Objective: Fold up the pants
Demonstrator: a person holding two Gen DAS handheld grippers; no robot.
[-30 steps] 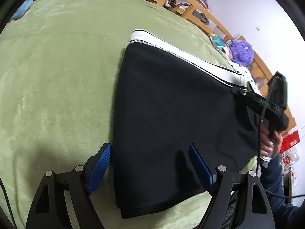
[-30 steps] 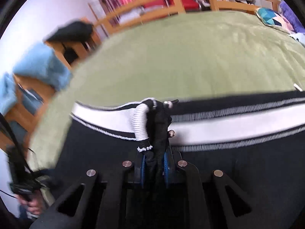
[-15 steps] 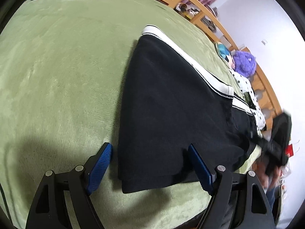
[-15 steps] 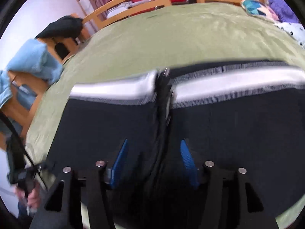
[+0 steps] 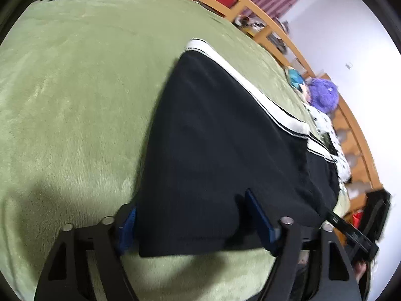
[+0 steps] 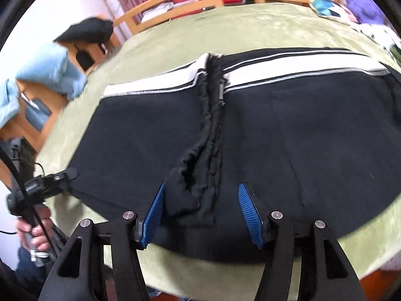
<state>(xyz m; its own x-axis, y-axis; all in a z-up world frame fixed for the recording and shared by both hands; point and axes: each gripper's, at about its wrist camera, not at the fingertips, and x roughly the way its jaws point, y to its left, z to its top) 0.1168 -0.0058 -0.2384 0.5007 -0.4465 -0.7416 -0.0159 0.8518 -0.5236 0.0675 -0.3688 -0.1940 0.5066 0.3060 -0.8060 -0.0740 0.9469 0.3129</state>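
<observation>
I see black fleece pants with a white side stripe point(image 5: 220, 135) folded flat on green blanket point(image 5: 75, 87); hem at 12 o'clock between my closing, unclamped left gripper point(image 5: 198, 223); right gripper point(image 6: 204, 213) closing, straddling waistband loosely.

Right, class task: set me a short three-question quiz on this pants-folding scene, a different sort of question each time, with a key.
1. True or false: the black pants lie spread on a green blanket.
2. Choose one. The wide stripe along the far edge of the pants is: A white, B red, C yellow.
3. Short answer: what colour is the fuzzy item at the far side of the bed, near the wooden rail?

Key: 1 true; 2 A; 3 purple.
</observation>
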